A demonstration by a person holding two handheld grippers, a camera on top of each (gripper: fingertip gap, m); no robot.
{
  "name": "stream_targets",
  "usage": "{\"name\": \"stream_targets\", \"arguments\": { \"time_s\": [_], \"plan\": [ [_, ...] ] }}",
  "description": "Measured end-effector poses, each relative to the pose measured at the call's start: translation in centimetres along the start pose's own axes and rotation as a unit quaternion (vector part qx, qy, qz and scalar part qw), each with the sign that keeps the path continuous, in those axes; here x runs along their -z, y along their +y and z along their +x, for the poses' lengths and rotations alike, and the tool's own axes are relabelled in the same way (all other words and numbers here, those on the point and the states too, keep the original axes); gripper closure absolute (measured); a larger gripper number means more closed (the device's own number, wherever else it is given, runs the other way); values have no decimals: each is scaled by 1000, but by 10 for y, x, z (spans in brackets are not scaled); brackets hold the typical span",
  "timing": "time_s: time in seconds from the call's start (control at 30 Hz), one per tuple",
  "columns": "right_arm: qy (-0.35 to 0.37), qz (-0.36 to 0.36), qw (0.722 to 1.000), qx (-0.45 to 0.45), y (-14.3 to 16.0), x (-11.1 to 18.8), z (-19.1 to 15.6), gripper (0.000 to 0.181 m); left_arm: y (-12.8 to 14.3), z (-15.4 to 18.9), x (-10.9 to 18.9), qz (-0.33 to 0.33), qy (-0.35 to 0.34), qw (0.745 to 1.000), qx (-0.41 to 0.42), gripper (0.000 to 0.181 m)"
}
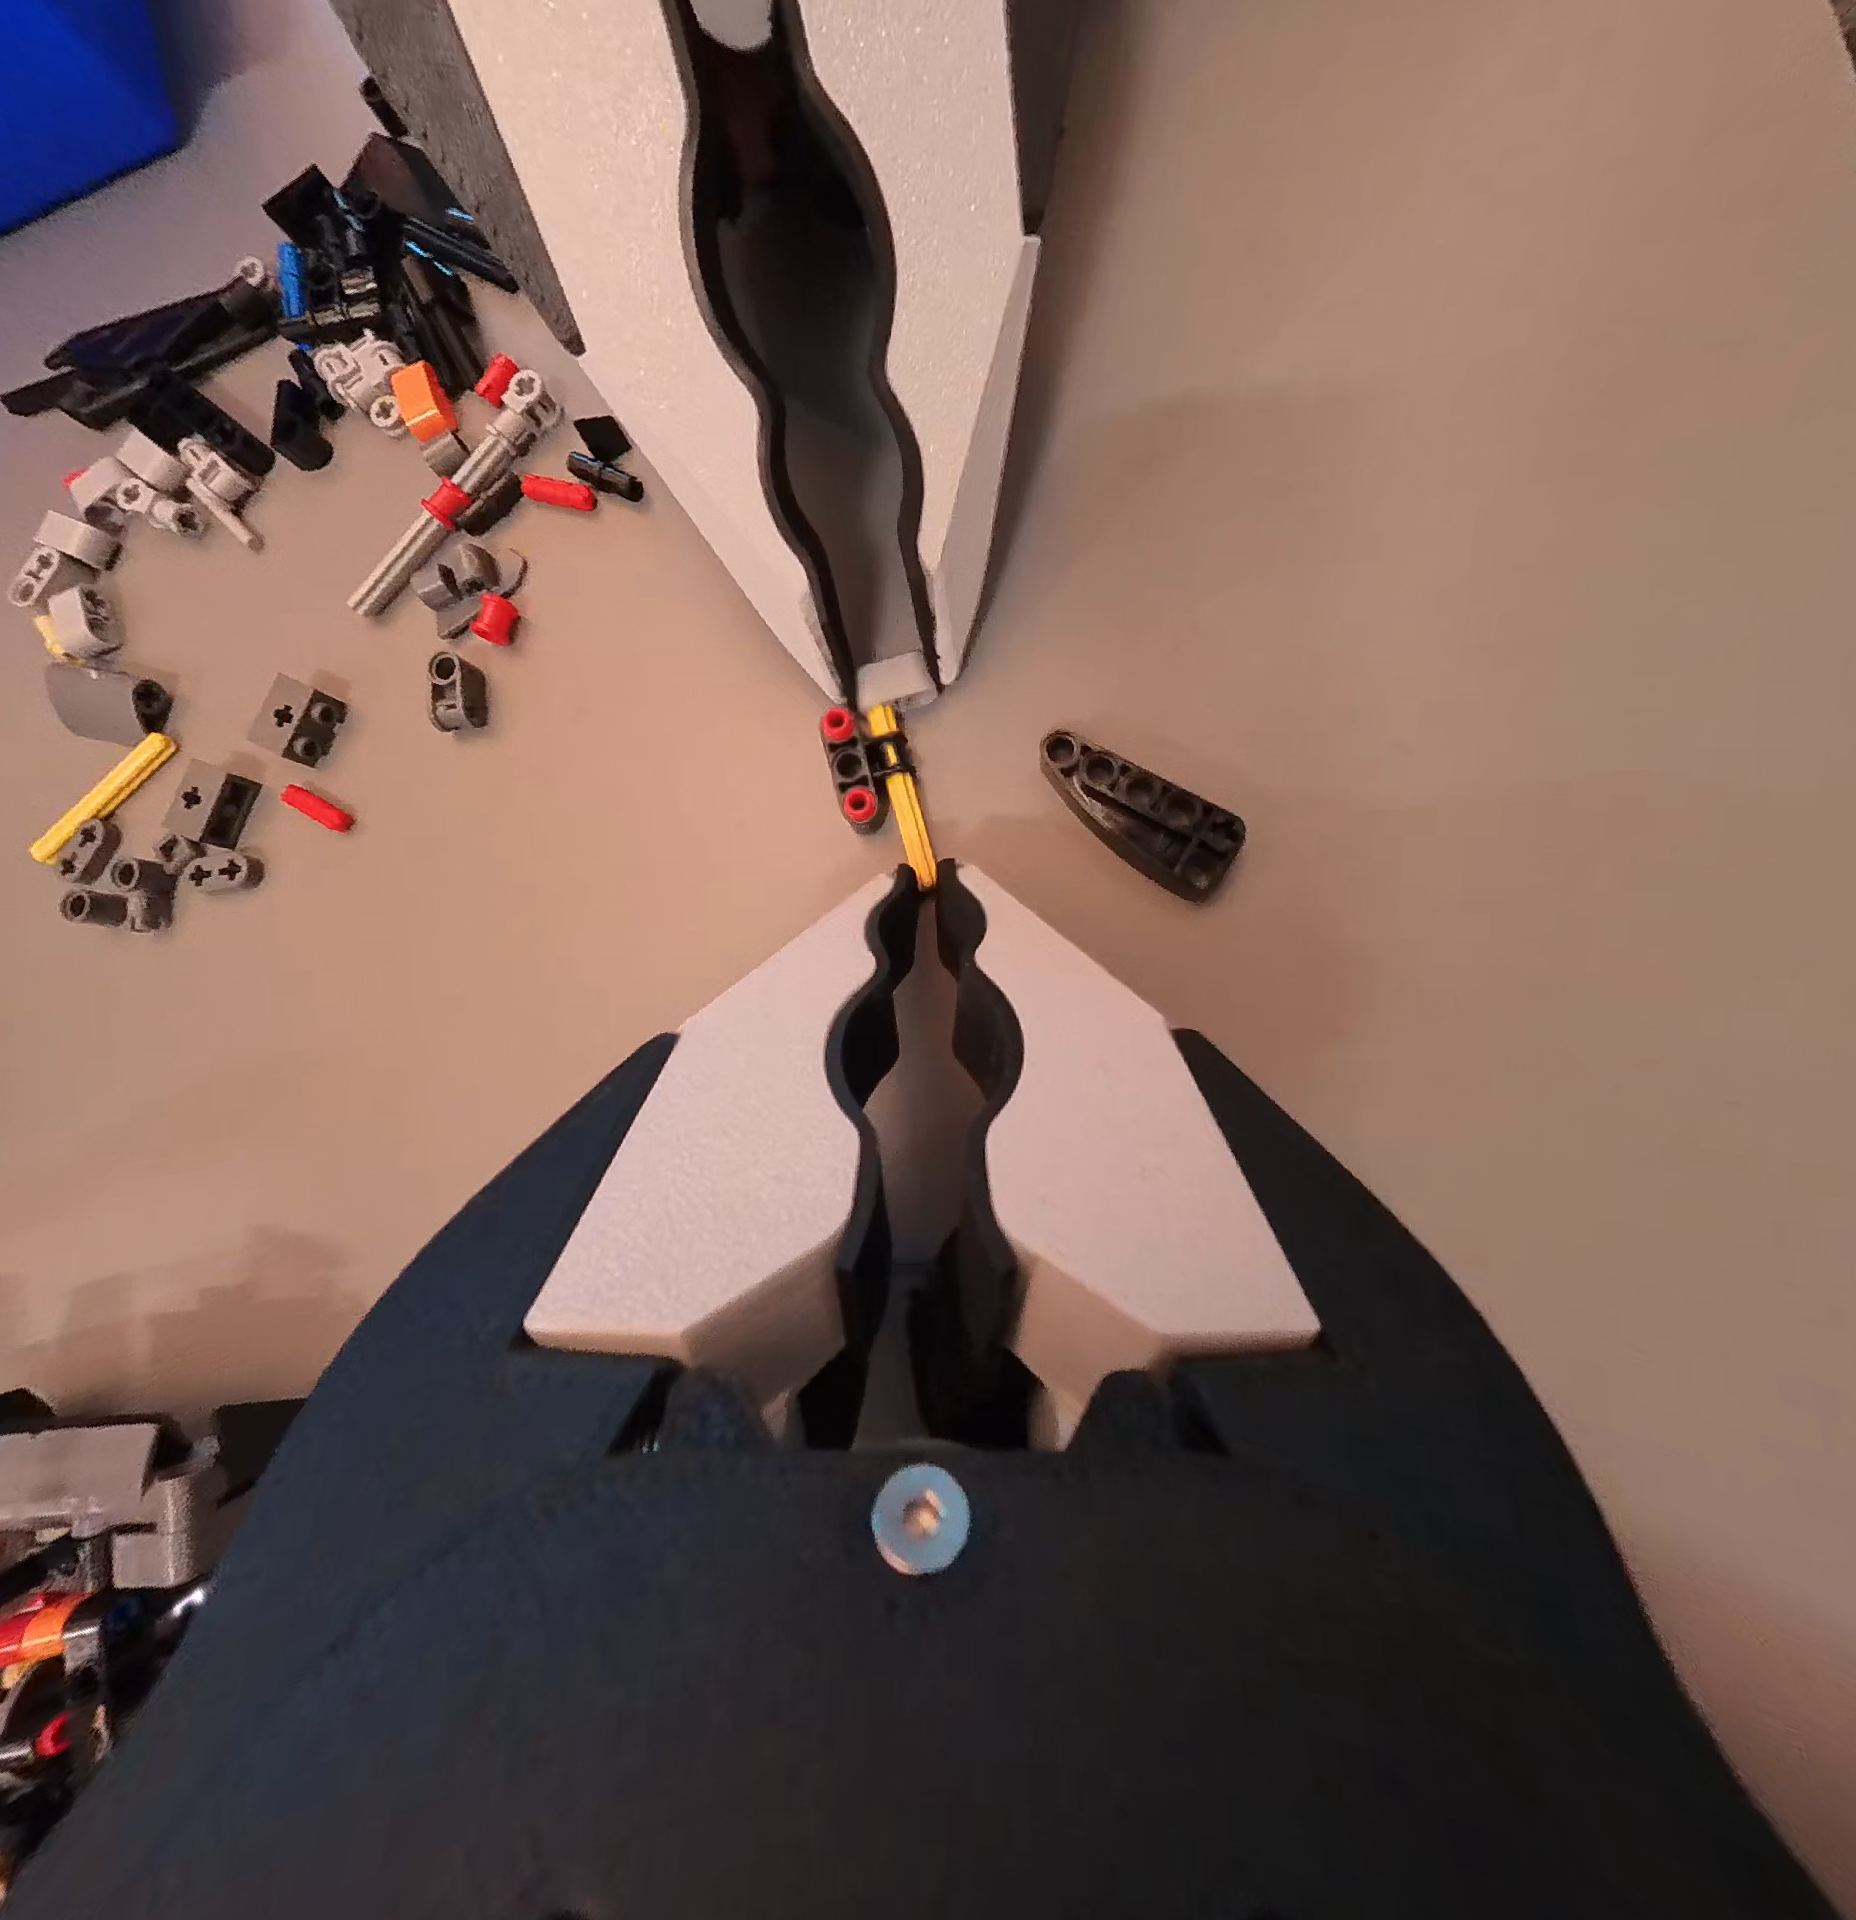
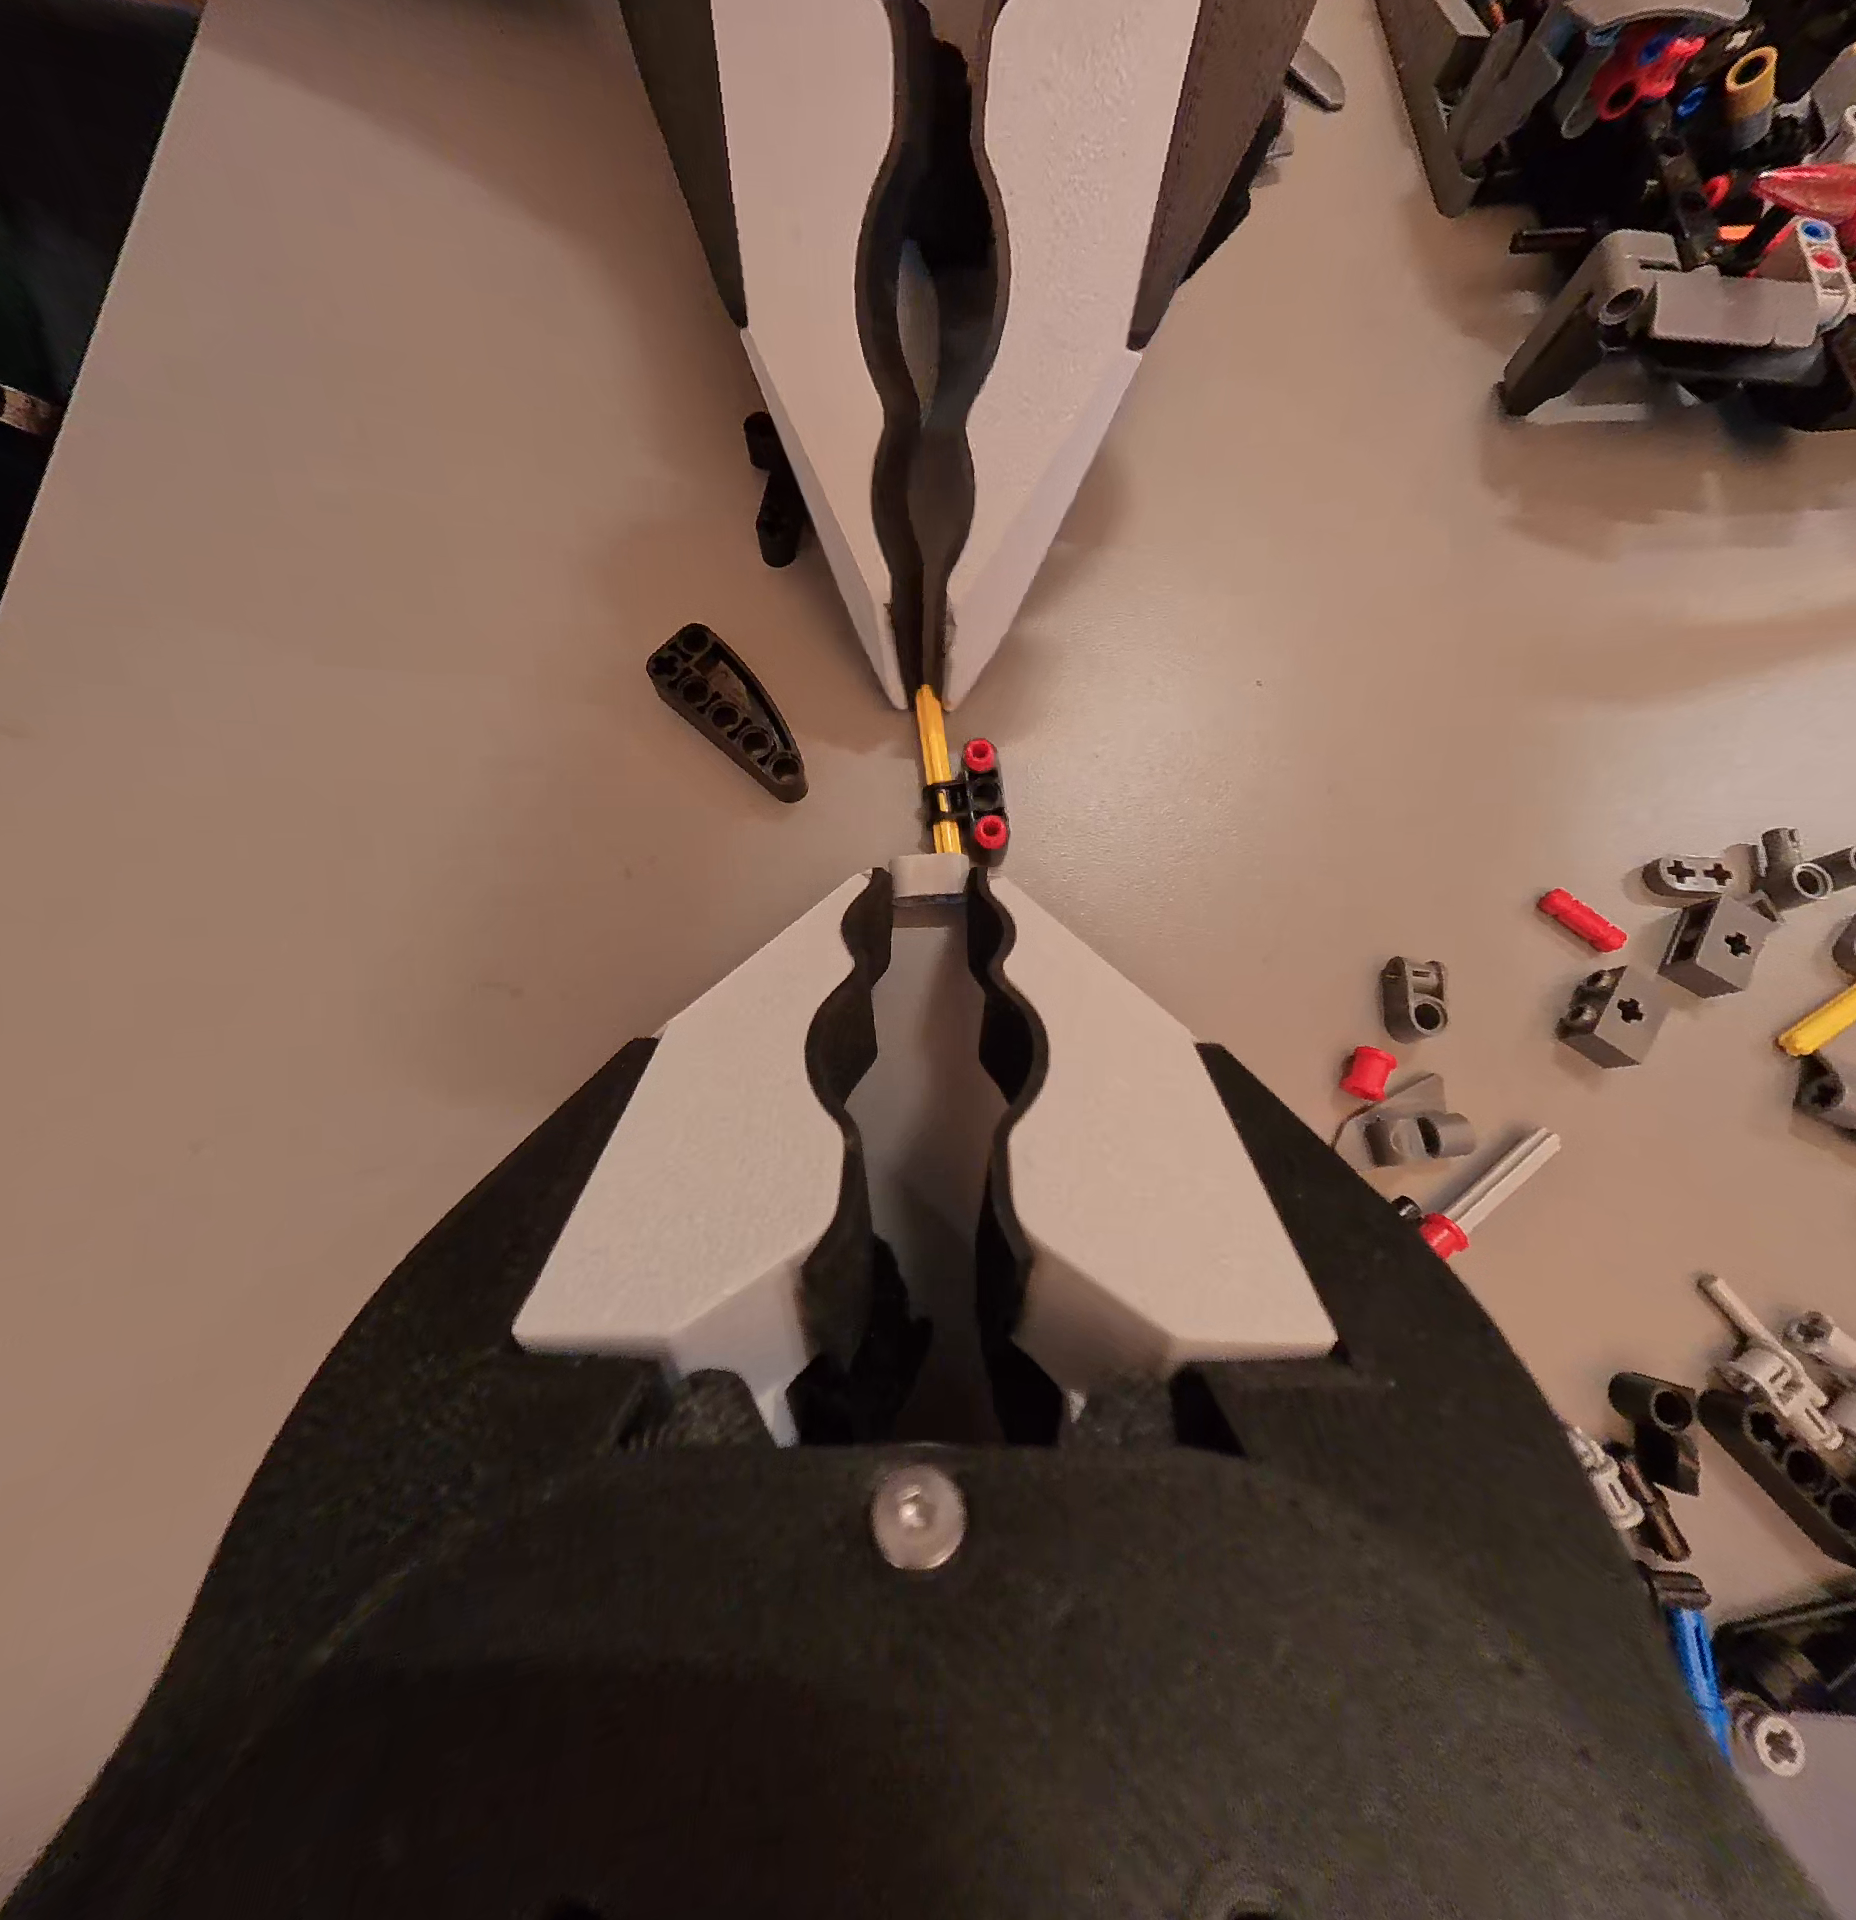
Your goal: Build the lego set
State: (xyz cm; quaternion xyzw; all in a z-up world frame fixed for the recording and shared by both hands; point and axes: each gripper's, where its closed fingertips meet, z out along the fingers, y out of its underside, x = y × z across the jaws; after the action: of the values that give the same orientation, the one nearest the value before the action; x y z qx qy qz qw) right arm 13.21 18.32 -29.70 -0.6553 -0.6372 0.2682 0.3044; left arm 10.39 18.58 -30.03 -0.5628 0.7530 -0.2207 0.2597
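A thin yellow axle (image 1: 908, 805) hangs above the table between my two grippers, which face each other tip to tip. A small black connector (image 1: 849, 769) with two red pins sits on the axle near its middle. My left gripper (image 1: 926, 883) is shut on one end of the axle. My right gripper (image 2: 929, 883) is shut on a light grey piece (image 2: 929, 871) that meets the axle's (image 2: 936, 774) other end. The right gripper also shows in the left wrist view (image 1: 893, 686), and the left gripper in the right wrist view (image 2: 929, 701).
A black curved liftarm (image 1: 1142, 810) lies on the beige table (image 1: 1475, 520) beside the axle, also in the right wrist view (image 2: 726, 712). Loose grey, black, red and yellow parts (image 1: 280, 520) lie scattered. A partly built model (image 2: 1682, 208) stands farther off. A blue box (image 1: 51, 104) is in a corner. The tips of both grippers are at nearly the same place.
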Motion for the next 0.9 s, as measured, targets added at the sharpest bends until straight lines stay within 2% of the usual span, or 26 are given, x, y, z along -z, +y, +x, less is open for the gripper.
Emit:
{"name": "stream_targets", "arguments": {
  "time_s": [0.9],
  "plan": [
    [0,-3,1000,0,-1,-1,0,169,-9,-4,-7,21,-10,1000,10,179]
  ]
}}
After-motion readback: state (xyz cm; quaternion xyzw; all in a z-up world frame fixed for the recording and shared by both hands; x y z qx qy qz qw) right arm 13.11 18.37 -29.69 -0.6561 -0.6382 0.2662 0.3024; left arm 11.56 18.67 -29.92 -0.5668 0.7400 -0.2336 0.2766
